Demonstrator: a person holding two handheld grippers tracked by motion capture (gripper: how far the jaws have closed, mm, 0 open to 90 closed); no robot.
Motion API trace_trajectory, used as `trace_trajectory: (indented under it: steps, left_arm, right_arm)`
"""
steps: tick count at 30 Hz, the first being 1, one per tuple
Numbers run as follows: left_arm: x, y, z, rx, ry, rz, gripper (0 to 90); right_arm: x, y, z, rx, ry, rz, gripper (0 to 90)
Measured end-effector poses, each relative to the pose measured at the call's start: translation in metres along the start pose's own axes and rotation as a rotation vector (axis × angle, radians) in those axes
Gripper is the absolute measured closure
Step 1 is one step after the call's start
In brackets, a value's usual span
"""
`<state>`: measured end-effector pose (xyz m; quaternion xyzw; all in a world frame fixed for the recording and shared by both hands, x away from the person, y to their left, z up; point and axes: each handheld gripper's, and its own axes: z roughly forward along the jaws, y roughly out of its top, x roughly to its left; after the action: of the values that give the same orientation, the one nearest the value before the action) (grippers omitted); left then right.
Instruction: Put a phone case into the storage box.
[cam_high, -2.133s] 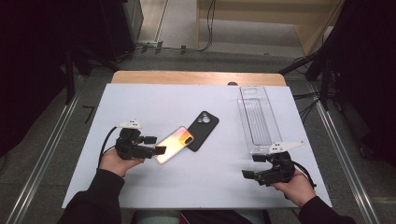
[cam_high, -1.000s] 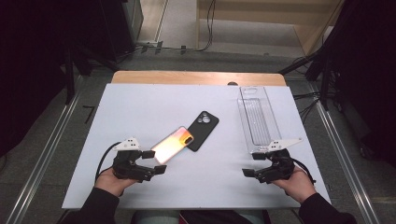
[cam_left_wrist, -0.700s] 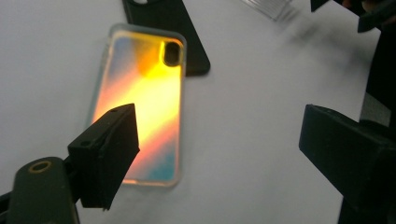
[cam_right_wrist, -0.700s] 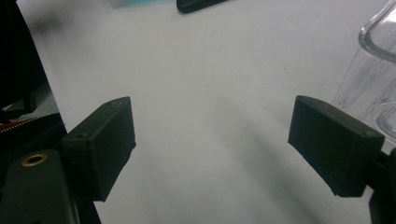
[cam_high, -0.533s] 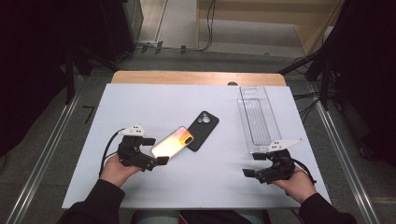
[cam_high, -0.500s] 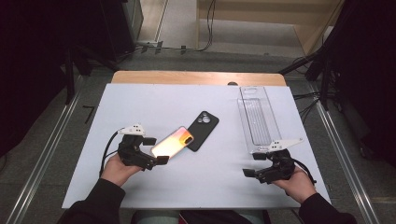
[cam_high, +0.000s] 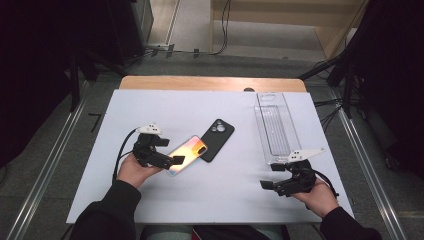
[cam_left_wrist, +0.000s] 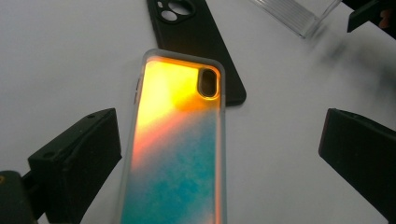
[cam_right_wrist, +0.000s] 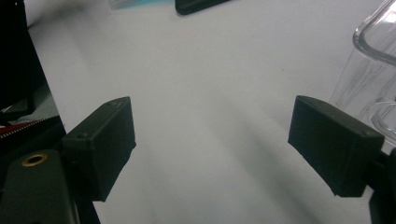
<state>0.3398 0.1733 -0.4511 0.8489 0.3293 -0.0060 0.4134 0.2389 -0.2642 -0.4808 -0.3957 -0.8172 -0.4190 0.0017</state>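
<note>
Nearest, at about five o'clock on the white surface (cam_high: 225, 200): right tongs (cam_high: 266, 184) in the person's right hand, spread wide with nothing between them, bare surface showing past both black pads in the right gripper view. At about eight o'clock: left tongs (cam_high: 176, 160) in the left hand, just opened wide — pads clear of the orange-and-teal phone case (cam_left_wrist: 180, 154), which lies flat between them in the left gripper view without being pressed. Case near the surface's middle, long axis running toward one o'clock, camera cutout at the far end. Touching that far end, a black phone case (cam_high: 218, 139), also flat and angled the same way. Farther right, toward two o'clock — a clear plastic tray (cam_high: 276, 127), long side running away from the person, well apart from both cases.
</note>
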Motion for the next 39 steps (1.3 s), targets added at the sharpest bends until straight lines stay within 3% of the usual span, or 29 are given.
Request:
trace_trajectory:
  steps: [10,15,24,30,39]
  left_arm:
    - [0.007,0.014,0.017,0.014,0.023,0.018,0.0]
    - [0.009,0.022,0.025,-0.013,0.018,0.011,0.0]
    - [0.007,0.017,0.030,0.003,0.026,0.031,0.0]
    - [0.009,0.012,0.037,0.042,0.013,0.020,0.0]
    - [0.006,0.004,0.048,0.110,0.067,0.061,0.0]
  right_arm:
    - [0.000,0.000,0.000,0.001,0.001,-0.002,13.1]
    - [0.000,0.000,0.000,0.002,0.002,0.004,13.1]
    - [0.001,0.000,0.000,0.002,0.003,-0.004,13.1]
    - [0.001,0.000,-0.001,-0.001,0.000,-0.006,13.1]
    - [0.002,0.000,-0.001,0.004,0.001,-0.008,13.1]
